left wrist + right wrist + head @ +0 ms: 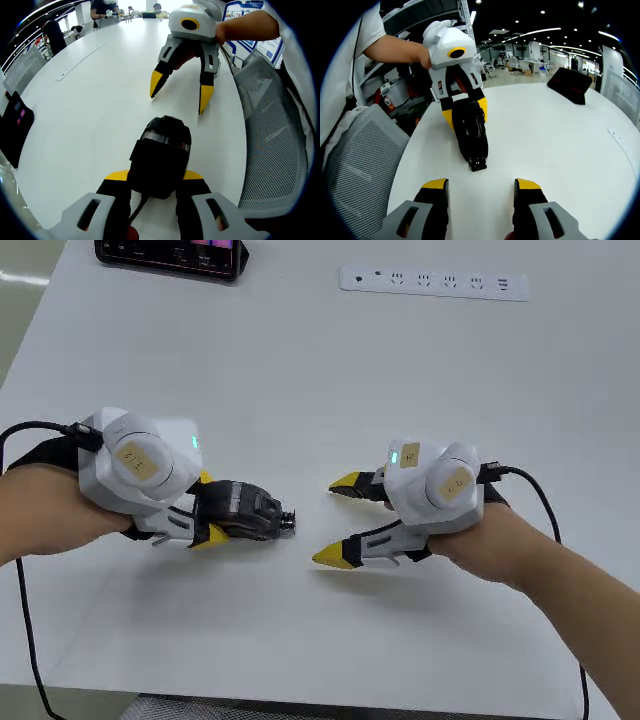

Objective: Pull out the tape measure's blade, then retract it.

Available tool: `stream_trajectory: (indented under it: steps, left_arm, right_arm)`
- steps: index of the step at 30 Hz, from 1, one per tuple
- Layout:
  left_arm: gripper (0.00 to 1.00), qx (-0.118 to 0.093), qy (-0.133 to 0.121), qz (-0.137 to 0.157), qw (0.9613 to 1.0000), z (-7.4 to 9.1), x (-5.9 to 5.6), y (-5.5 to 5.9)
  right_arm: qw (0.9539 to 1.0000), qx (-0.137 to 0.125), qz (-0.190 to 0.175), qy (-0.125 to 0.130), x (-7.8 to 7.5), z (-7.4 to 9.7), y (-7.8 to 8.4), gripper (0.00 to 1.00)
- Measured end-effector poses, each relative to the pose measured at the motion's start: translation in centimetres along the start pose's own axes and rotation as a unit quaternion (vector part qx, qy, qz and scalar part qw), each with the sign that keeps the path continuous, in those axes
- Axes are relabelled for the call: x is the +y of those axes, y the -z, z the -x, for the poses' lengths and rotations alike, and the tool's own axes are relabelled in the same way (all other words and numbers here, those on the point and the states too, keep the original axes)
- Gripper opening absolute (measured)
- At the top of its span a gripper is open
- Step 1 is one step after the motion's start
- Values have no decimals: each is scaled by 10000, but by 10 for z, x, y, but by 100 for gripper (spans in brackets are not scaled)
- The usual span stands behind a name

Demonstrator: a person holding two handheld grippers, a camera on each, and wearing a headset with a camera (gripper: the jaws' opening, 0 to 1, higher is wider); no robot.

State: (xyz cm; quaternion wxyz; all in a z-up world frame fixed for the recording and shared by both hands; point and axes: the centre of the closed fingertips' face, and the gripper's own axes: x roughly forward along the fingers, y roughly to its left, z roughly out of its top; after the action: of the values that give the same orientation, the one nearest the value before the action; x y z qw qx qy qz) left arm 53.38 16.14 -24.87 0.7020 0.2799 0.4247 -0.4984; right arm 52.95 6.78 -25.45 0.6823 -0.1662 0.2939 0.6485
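- Black tape [245, 510] is clamped between the left gripper's [208, 508] jaws, low on the table [300, 370], with its mouth pointing toward the right gripper [338, 520].
- Right gripper's jaws stand apart with nothing between them, near the tape's mouth but not touching it.
- Blade looks fully wound in: just the hook [478, 163] shows at the case mouth, close to the table top.
- As I judge it, no step is done yet; seizing the hook, drawing the blade out and letting it run back all remain.
- White table top is smooth and mostly bare, with a power strip [433, 282] and a dark device [170, 255] toward the far edge.
- Beside the table stands a mesh chair [270, 150]; beyond it lies a large open office with ceiling lights.
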Motion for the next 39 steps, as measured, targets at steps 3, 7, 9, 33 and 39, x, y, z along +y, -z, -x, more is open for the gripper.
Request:
stream_trajectory:
  steps: [3, 7, 9, 33, 39]
  left_arm:
    - [30, -1, -1, 3, 10000, 0, 0, 0]
    - [30, 4, 0, 5, 10000, 0, 0, 0]
    - [30, -3, 0, 9, 10000, 0, 0, 0]
    - [30, -20, 20, 31, 10000, 1, 0, 0]
    - [30, -18, 33, 19, 10000, 1, -1, 0]
  right_arm:
    - [10000, -24, 37, -85, 2, -3, -2, 44]
    - [9998, -1, 119, -157, 4, -7, -3, 40]
    - [9997, -13, 173, -184, 4, -9, -5, 38]
    - [9987, -133, 406, -274, 3, -28, -14, 21]
    - [9984, -139, 433, -323, 6, -32, -13, 16]
